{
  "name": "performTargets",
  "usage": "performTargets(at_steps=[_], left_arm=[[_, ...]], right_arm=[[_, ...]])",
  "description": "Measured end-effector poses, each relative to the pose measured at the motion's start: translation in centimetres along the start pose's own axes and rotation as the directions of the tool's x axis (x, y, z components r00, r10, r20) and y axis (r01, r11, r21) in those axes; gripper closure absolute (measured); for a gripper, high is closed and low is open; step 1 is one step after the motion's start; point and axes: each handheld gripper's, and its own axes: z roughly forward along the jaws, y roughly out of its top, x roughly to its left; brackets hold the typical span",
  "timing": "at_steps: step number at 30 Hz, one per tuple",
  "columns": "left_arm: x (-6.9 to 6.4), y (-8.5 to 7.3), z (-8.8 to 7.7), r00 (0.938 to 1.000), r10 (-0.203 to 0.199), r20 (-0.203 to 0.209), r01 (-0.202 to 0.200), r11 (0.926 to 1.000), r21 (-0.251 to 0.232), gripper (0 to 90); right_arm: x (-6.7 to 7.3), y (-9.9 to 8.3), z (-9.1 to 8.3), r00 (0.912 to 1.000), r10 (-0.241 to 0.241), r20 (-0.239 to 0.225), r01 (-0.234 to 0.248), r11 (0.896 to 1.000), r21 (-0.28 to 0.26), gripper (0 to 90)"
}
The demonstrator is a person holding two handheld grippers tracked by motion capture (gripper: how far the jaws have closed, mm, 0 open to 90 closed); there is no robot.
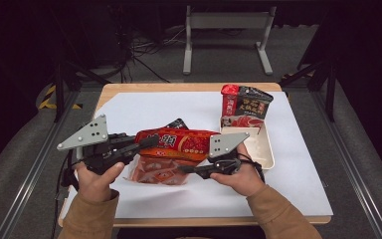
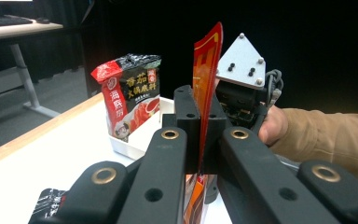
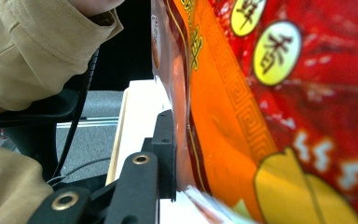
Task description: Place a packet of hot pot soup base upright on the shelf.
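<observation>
Left gripper [image 2: 200, 140]: you have it clenched on the red packet's [image 1: 179, 142] left edge.
Right gripper [image 1: 191, 169]: probably gripping the opposite edge; one jaw hidden.
Room: bare paper [image 1: 144, 109] beyond.

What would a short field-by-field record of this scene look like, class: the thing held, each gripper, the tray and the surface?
held thing: red and orange packet, lifted between both grippers
left gripper: jaws shut on the packet's edge
right gripper: jaws at the packet's other side; one jaw lies against the film, grip not clear
beneath it: second red pouch lying flat
tray: white, with a dark and red sauce packet standing at its far end
surface: white sheet on a wooden table
</observation>
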Motion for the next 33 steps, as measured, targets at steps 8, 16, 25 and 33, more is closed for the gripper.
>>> performTargets(at_steps=[8, 16, 25, 33], left_arm=[[0.3, -0.1, -0.1, 0.9999, -0.011, -0.004, 0.011, 0.9999, -0.008, 87.1], [0.9, -0.3, 0.1, 0.9987, -0.043, -0.029, 0.044, 0.9988, 0.020, 67.0], [1.7, -0.7, -0.6, 0.9950, -0.035, -0.094, 0.039, 0.9986, 0.035, 59.5], [2.9, -1.3, -1.6, 0.9894, -0.062, -0.131, 0.068, 0.9969, 0.039, 58.0]], right_arm=[[0.2, 0.8, -0.9, 0.9999, 0.017, -0.001, -0.017, 1.000, 0.022, 69.9], [0.0, 1.2, -2.2, 0.9988, 0.045, 0.020, -0.046, 0.998, 0.043, 70.0], [-0.2, 2.6, -4.3, 0.9932, 0.070, 0.093, -0.079, 0.993, 0.091, 69.9], [-0.9, 3.9, -6.2, 0.9834, 0.103, 0.149, -0.118, 0.988, 0.096, 69.9]])
